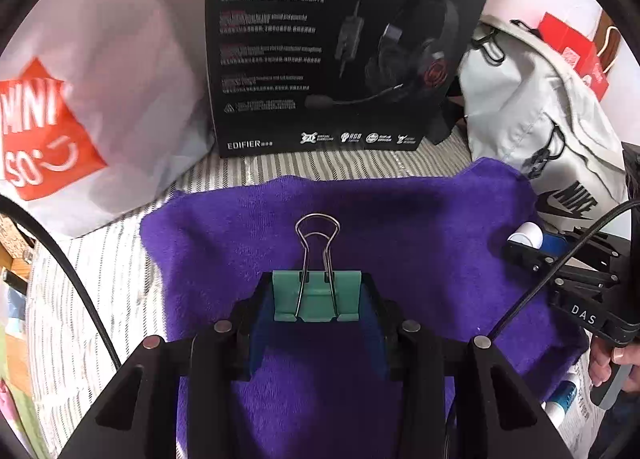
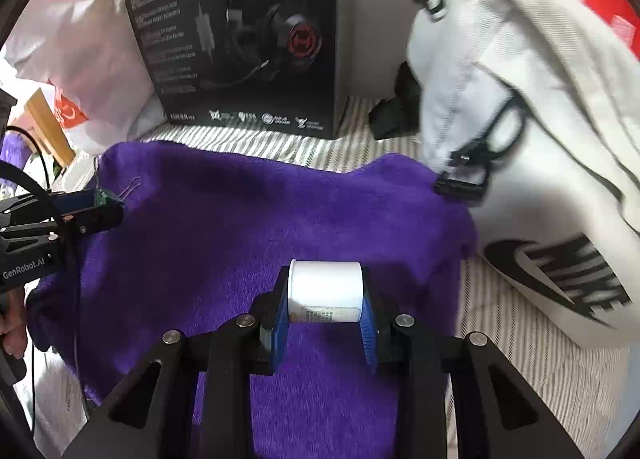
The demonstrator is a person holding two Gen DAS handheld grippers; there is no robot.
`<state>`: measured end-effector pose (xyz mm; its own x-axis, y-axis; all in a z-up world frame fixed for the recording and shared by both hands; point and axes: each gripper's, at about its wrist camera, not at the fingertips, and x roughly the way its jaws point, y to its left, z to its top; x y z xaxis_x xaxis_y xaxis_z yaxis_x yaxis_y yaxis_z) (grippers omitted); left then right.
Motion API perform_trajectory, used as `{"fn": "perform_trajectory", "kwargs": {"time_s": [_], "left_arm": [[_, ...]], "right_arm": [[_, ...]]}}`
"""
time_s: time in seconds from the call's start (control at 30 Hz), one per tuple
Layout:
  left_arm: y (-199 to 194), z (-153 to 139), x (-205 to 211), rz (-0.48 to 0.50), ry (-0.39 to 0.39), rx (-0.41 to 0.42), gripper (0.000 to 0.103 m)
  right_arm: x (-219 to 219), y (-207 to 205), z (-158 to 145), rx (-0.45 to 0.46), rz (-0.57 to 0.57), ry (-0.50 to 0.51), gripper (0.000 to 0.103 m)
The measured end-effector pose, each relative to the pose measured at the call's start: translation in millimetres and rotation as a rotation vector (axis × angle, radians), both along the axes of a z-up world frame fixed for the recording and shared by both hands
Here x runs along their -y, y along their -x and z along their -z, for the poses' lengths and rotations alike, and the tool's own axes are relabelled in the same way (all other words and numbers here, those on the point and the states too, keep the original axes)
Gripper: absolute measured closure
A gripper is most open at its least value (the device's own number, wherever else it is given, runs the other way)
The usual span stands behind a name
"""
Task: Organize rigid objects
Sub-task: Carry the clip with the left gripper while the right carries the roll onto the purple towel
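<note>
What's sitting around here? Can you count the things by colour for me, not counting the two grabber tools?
Green: 1, binder clip
White: 3, small bottle, backpack, shopping bag
Purple: 1, towel
Black: 1, headset box
Total: 6

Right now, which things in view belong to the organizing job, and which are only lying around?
Belonging to the job:
- green binder clip, held in the left gripper
- white cylinder, held in the right gripper
- purple towel beneath both

Only lying around:
- black headset box
- white backpack
- white shopping bag
- striped cloth
</note>
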<state>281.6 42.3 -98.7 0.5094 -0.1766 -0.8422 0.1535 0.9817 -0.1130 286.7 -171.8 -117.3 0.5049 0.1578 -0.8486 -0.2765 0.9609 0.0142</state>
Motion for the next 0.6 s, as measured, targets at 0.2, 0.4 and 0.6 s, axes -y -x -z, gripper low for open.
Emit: {"fn": "perform_trajectory", "kwargs": {"time_s": [0.2, 0.4, 0.6], "left_arm": [[-15, 13, 4, -0.007, -0.021, -0.035, 0.064], [-22, 19, 6, -0.008, -0.026, -0.059, 0.064], [-25, 22, 11, -0.008, -0.053, -0.057, 0.064]], "right_arm": [[-6, -19, 11, -0.034, 0.000, 0.020, 0.072], [-9, -30, 21, -0.064, -0.005, 0.032, 0.072], [-10, -32, 21, -0.064, -0.007, 0.027, 0.072]]}}
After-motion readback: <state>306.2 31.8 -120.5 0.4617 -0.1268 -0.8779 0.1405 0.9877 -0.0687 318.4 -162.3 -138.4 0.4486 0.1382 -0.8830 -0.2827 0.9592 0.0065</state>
